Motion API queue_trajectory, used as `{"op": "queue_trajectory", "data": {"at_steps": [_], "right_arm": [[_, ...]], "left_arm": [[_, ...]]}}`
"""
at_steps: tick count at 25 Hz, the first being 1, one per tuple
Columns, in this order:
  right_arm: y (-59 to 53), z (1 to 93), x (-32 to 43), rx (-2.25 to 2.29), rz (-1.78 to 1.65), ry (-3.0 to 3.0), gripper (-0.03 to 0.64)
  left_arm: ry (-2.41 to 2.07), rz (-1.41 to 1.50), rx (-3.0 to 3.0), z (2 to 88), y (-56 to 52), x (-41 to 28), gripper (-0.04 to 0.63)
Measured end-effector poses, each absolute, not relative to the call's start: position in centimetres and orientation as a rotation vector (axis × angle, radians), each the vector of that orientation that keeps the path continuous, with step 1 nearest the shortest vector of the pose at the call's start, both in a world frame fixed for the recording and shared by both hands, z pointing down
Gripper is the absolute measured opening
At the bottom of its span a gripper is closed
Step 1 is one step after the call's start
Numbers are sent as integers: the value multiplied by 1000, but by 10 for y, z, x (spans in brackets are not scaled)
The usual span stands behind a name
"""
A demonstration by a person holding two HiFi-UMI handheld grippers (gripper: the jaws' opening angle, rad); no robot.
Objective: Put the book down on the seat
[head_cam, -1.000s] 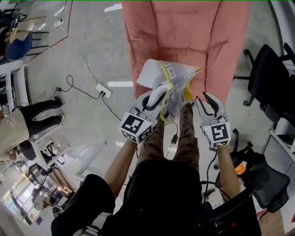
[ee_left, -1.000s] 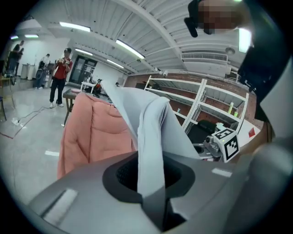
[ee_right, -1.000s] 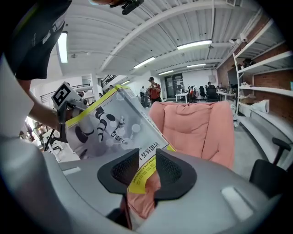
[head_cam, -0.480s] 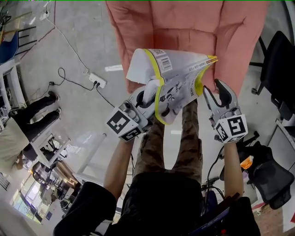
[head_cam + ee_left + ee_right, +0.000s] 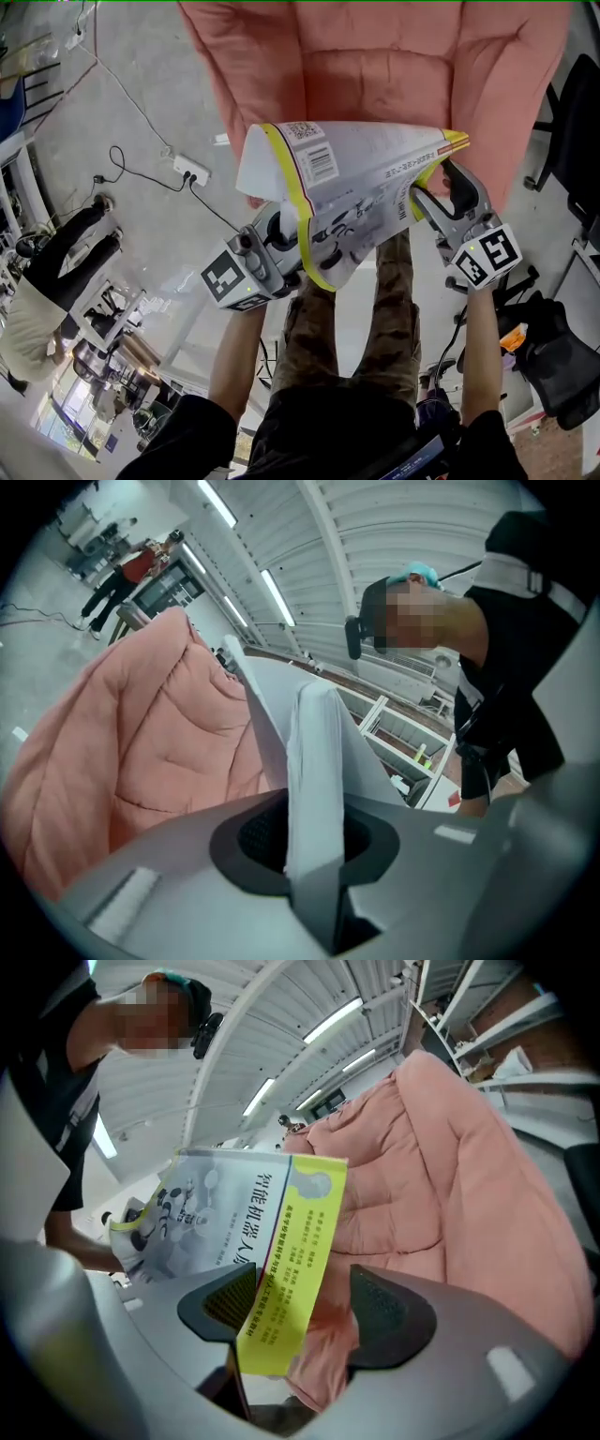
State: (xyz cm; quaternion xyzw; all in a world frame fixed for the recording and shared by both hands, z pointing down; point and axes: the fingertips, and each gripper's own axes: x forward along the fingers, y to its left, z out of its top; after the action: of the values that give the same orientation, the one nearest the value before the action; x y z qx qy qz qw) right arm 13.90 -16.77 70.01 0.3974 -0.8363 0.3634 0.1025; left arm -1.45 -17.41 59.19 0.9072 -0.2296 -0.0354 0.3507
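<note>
Over the front edge of the pink seat (image 5: 375, 56) the book (image 5: 356, 187) is held up in the air, with its covers bent open like a roof. Its outside is pale. It has a yellow band, a barcode and a square code on the upper side, and black characters with a small black-and-white drawing on the lower side. In the right gripper view the yellow strip (image 5: 281, 1269) carries fine print.

Around the seat the floor is grey. A white power strip (image 5: 190, 171) with a black cable (image 5: 131, 155) lies to the left, and a black chair (image 5: 572, 122) stands to the right. The person's legs (image 5: 394, 309) are just below the book, in front of the seat. Between the book and the cushion I see nothing in the way. Another person (image 5: 56, 281) stands far at the left.

The left gripper (image 5: 286, 239) is clenched on the book's lower left part. In its own view a white bundle of pages (image 5: 314, 761) stands pressed between the two jaws, with the seat (image 5: 141, 752) behind it. The right gripper (image 5: 450, 192) is at the book's right corner. Its jaws have just been opening and now stand wide. The yellow edge hangs between them close to the left pad (image 5: 225, 1302), and the other pad stands clear of it, so this gripper has released the book.
</note>
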Motion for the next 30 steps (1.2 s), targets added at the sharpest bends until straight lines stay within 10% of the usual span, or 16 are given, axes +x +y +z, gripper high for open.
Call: {"op": "queue_trajectory", "data": {"at_steps": [30], "right_arm": [[-166, 785, 158, 1236, 1437, -2383, 121]], "left_arm": [[-815, 33, 1973, 799, -211, -23, 100]]}}
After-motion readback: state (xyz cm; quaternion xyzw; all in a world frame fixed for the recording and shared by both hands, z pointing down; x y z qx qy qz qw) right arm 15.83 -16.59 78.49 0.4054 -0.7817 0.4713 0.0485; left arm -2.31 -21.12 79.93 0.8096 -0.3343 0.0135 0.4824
